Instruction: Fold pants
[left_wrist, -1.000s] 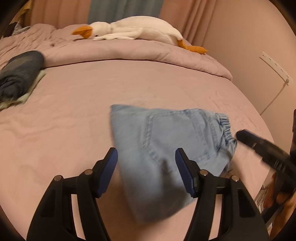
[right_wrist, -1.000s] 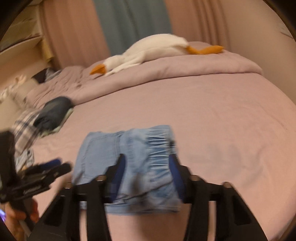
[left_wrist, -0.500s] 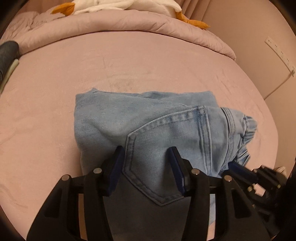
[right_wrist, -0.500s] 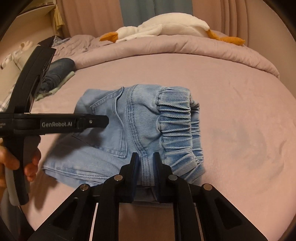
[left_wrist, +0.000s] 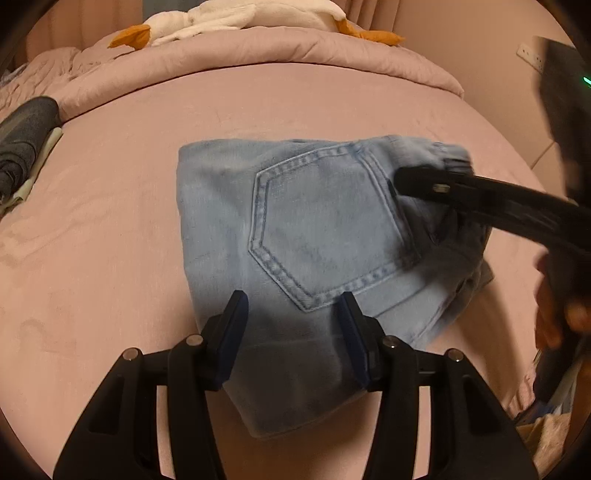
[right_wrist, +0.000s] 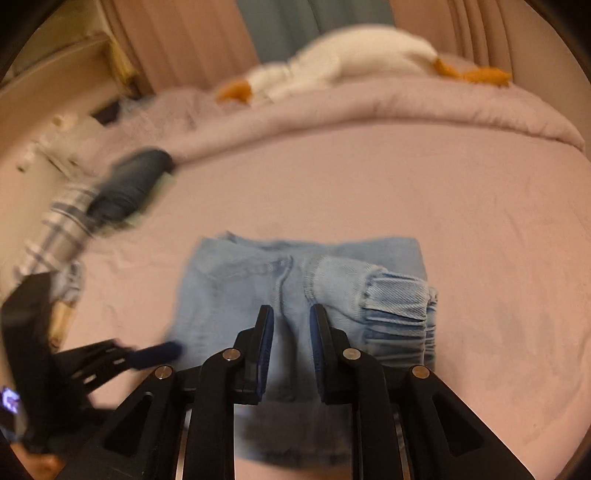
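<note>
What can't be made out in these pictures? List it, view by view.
- Left wrist view: the near edge of the jeans is covered by the left tongs. The plush goose is cut by the top edge.
- Right wrist view: motion blur throughout. The right tongs are opening with denim between them, but whether the pads press it is unclear. The dark clothes pile is smeared.
</note>
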